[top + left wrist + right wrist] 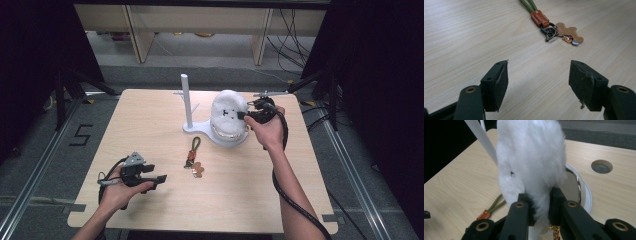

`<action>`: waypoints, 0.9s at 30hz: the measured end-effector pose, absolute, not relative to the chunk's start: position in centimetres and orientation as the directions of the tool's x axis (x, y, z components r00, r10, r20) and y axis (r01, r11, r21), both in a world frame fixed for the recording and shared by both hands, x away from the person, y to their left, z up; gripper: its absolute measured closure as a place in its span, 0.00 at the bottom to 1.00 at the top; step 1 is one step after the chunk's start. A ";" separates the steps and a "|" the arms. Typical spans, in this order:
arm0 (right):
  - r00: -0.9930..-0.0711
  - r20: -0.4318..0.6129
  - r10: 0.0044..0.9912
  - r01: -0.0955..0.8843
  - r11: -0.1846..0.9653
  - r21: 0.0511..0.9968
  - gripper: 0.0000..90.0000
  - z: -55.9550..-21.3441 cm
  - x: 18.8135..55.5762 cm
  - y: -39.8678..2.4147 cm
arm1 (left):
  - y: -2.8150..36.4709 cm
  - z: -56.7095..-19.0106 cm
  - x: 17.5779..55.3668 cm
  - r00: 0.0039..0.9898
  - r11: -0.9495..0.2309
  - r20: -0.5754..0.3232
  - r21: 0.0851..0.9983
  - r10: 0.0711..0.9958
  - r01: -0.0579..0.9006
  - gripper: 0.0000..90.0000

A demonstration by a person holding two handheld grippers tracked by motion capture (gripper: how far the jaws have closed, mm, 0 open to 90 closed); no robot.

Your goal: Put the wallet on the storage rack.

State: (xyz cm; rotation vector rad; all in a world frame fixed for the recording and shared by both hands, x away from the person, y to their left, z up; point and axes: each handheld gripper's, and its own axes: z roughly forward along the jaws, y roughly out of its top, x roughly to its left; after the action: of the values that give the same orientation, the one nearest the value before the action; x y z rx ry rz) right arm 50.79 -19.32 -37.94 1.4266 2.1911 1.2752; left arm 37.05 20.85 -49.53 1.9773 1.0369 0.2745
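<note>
A white fluffy plush pouch (227, 112) hangs over the round base of a white stand (186, 100) at the table's far middle. My right gripper (246, 116) reaches it from the right. In the right gripper view, the jaws are shut on the lower edge of the fur (531, 160), with my right gripper (540, 200) pinching it above the base rim (586, 195). A keychain (194, 160) with a green cord, an orange tag and a brown leather charm lies on the table centre. My left gripper (159, 178) rests near the front left, open and with nothing in it. The keychain (554, 27) lies ahead of my left gripper (537, 75).
The wooden table (150, 120) has a round cable hole (601, 166) near its far right. The stand's thin pole (481, 137) rises left of the pouch. Dark tripod legs and cables stand on the floor around the table.
</note>
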 end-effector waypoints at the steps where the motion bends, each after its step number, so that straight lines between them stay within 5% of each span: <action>1: -0.492 0.262 0.831 0.634 0.135 0.762 0.90 -38.1 50.9 -19.2 | 21.0 -49.5 37.1 0.640 -0.304 -0.177 0.766 0.748 0.567 0.35; 27: -0.478 0.202 0.855 0.640 0.181 0.747 0.89 -40.6 52.5 -18.8 | 20.9 -49.6 37.1 0.646 -0.315 -0.168 0.764 0.744 0.562 0.34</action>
State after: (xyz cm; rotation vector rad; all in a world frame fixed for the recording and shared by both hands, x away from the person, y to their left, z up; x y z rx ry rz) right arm 52.47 -18.84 -40.62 1.4325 2.1963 1.1817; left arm 37.10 20.90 -49.57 2.0135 1.0186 0.2709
